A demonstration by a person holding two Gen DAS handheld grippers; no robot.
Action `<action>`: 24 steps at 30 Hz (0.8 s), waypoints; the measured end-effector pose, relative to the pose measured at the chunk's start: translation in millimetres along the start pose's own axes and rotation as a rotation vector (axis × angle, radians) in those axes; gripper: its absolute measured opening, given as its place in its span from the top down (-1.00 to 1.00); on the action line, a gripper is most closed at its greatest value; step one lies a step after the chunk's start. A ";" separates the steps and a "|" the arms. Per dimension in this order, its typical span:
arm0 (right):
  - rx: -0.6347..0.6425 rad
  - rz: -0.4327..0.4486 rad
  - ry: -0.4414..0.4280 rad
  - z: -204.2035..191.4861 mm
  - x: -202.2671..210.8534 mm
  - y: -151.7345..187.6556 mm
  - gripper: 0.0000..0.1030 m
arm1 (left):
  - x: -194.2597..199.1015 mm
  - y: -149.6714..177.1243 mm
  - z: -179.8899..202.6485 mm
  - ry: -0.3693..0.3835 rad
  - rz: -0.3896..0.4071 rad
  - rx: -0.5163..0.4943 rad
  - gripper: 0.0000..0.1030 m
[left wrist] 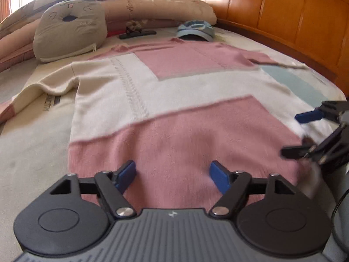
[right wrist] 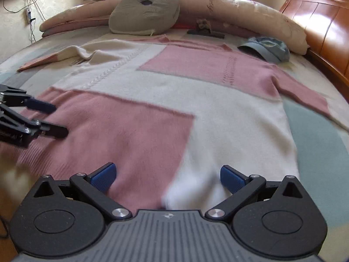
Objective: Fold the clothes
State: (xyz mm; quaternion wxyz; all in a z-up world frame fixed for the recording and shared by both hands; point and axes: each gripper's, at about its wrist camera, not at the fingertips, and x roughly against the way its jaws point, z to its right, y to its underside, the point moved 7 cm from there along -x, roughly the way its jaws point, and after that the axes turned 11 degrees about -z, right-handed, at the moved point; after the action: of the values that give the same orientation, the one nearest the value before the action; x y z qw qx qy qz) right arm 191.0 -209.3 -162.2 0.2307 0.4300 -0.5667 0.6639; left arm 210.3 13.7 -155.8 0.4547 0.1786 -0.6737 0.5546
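A pink-and-cream knitted sweater (left wrist: 174, 100) lies spread flat on the bed (left wrist: 28, 152), hem toward the cameras and neckline toward the pillows at 12 o'clock. Its cream sleeve (left wrist: 45, 87) trails off toward 9 o'clock in the left wrist view, slightly rumpled; the pink sleeve (right wrist: 305, 96) reaches toward 3 o'clock in the right wrist view.

The left gripper (left wrist: 172, 176) hangs over the pink hem band with its jaws spread apart, released, nothing between the blue pads (left wrist: 126, 174). The right gripper (right wrist: 168, 178) is likewise spread wide above the hem where pink meets cream, and no fabric is pinched (the cloth under it is blurred). Each gripper shows at the edge of the other's view, at 3 o'clock and 9 o'clock.

Beyond the neckline, a blue cap (left wrist: 195, 30) sits at about 1 o'clock, a grey cushion (left wrist: 69, 35) at 11 o'clock, with a dark flat object (left wrist: 137, 34) between them. A wooden headboard (left wrist: 283, 17) runs along the right.
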 end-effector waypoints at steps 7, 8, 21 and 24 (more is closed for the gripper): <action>0.030 -0.017 -0.032 7.4 28.8 5.8 -1.00 | 9.1 -14.7 4.3 -0.010 0.001 -0.015 -0.53; 0.036 0.004 -0.041 4.4 30.2 -0.6 -1.00 | 7.4 -20.0 6.9 -0.011 0.002 -0.021 -0.53; 0.055 -0.042 -0.087 5.0 38.9 14.2 -1.00 | 14.2 -16.9 -1.7 -0.002 -0.014 0.047 -0.55; -0.045 0.001 -0.031 33.1 28.8 -7.3 -1.00 | 8.4 -28.9 -2.2 0.012 -0.006 0.058 -0.55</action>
State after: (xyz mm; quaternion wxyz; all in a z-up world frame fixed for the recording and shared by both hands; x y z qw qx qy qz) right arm 192.0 -244.2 -134.6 0.2311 0.4347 -0.5852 0.6444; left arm 228.3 8.7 -132.1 0.4552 0.1904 -0.6539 0.5735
